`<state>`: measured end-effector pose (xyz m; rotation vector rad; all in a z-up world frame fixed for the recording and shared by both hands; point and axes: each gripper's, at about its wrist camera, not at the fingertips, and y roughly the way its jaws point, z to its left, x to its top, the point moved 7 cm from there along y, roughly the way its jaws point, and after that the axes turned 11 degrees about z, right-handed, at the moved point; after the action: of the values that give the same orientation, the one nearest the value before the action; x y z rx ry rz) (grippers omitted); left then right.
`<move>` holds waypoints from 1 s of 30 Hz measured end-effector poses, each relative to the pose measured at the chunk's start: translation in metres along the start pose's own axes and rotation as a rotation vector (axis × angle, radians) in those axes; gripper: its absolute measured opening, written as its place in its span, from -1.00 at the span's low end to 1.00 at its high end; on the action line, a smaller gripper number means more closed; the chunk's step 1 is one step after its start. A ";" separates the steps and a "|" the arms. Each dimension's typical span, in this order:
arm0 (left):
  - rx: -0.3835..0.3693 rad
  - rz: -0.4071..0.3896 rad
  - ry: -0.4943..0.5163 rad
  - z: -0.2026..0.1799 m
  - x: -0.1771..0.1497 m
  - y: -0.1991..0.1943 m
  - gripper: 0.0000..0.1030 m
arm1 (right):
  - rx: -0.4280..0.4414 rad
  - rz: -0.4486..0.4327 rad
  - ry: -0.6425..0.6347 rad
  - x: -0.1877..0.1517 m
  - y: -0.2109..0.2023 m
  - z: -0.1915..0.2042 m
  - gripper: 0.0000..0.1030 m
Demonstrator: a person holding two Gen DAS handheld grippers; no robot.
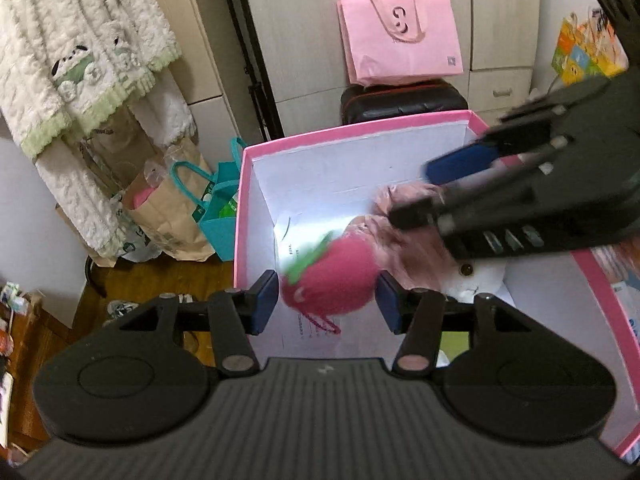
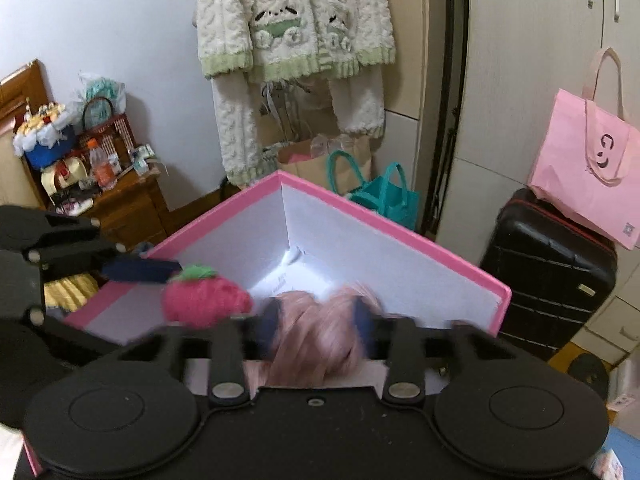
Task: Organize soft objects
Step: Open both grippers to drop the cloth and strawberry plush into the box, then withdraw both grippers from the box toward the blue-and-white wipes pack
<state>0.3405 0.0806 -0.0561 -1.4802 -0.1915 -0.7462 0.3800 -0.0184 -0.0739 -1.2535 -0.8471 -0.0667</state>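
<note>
A pink box [image 1: 360, 130] with white inner walls stands open below both grippers; it also shows in the right wrist view [image 2: 400, 236]. My left gripper [image 1: 326, 300] is open over the box, with a pink strawberry plush [image 1: 332, 280] between its pads; whether the pads touch it is unclear. The strawberry also shows in the right wrist view [image 2: 204, 296]. My right gripper [image 2: 316, 326] holds a pale pink furry plush [image 2: 312, 344] between its pads, over the box. In the left wrist view that plush [image 1: 404, 232] is blurred beside the right gripper [image 1: 416, 192].
A black suitcase [image 2: 548, 268] with a pink tote bag [image 2: 592, 160] on it stands behind the box. Paper and teal bags [image 1: 192, 208] sit on the floor left. Fluffy white clothes [image 2: 296, 40] hang on the wall. A cluttered wooden cabinet [image 2: 128, 204] stands far left.
</note>
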 end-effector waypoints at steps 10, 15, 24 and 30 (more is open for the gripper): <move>-0.094 -0.086 -0.050 -0.001 -0.031 -0.057 0.19 | -0.014 -0.093 -0.083 -0.062 -0.077 0.023 0.14; -0.080 -0.147 -0.014 -0.011 -0.046 -0.097 0.21 | -0.006 -0.132 -0.096 -0.093 -0.122 0.035 0.19; -0.126 -0.211 0.073 -0.050 -0.061 -0.149 0.30 | -0.024 -0.171 -0.080 -0.140 -0.182 0.035 0.28; -0.215 -0.168 0.161 -0.098 -0.070 -0.151 0.30 | -0.069 -0.143 -0.061 -0.177 -0.197 0.020 0.30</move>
<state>0.1714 0.0245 0.0190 -1.6117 -0.1170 -1.0438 0.1499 -0.1402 -0.0192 -1.2634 -0.9937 -0.1740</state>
